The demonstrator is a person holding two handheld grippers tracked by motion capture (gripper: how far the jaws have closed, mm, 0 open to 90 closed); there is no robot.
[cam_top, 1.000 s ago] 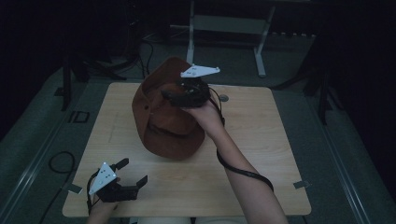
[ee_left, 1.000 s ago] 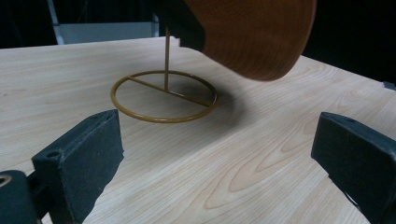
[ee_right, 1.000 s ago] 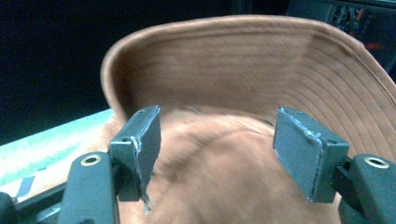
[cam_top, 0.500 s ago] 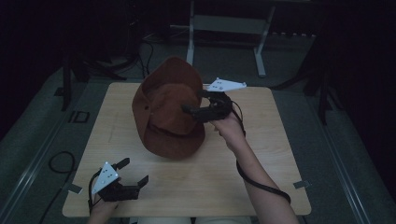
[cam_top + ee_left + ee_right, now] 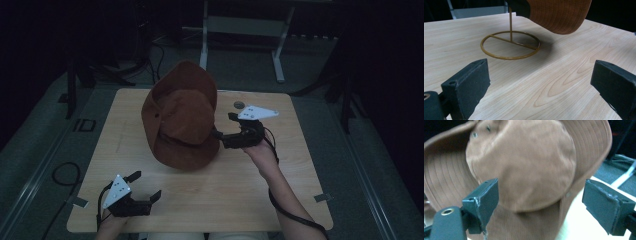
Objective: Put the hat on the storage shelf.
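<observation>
Right claw [image 5: 223, 131] spread, jaws just opened, nothing pinched, beside hat [image 5: 182, 117] | hat sits tilted on stand [image 5: 510, 44] mid-desk [image 5: 250, 185] | left claw [image 5: 145, 186] spread, idle near me | my tip: back off slowly, avoid snagging brim.

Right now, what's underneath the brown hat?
The left gripper view shows a thin gold wire stand under the brown hat: a ring base flat on the table with an upright rod rising into the hat. The rod's top is covered by the hat.
</observation>
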